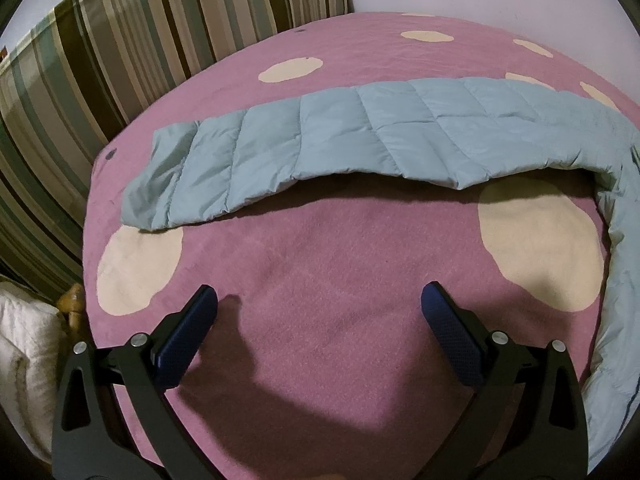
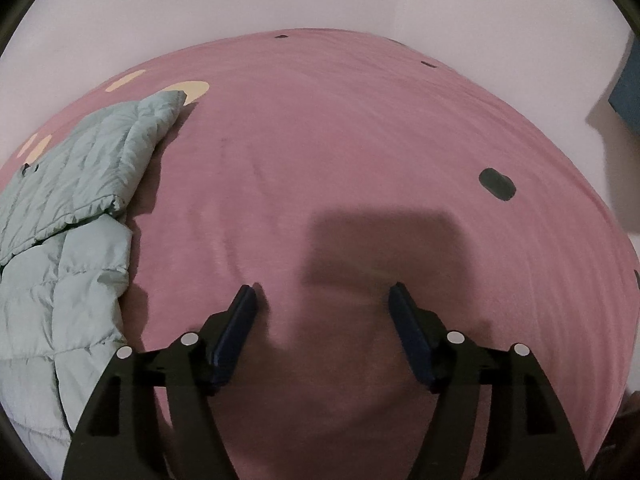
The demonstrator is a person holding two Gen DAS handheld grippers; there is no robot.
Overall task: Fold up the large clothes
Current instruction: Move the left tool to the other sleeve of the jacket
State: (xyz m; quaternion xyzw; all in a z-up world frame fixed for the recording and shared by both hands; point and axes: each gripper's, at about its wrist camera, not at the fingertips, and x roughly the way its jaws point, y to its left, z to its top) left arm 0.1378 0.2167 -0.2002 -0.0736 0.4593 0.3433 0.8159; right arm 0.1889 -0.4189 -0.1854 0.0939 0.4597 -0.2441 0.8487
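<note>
Half the quilted jacket (image 2: 60, 216) cut off at frame edge.

Jacket (image 1: 340, 140): lies on the bed (image 1: 320, 260), its sleeve stretched from 9 to 2 o'clock.
Body of jacket (image 2: 60, 240): at 9 o'clock, right view.
Curtain (image 1: 100, 80): behind bed, 10 o'clock.

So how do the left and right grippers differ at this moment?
The left gripper faces the pale blue quilted jacket stretched across its view; the right gripper faces bare pink blanket, the jacket off at its left. The left jaws stand wider. Both are open, holding nothing.
</note>
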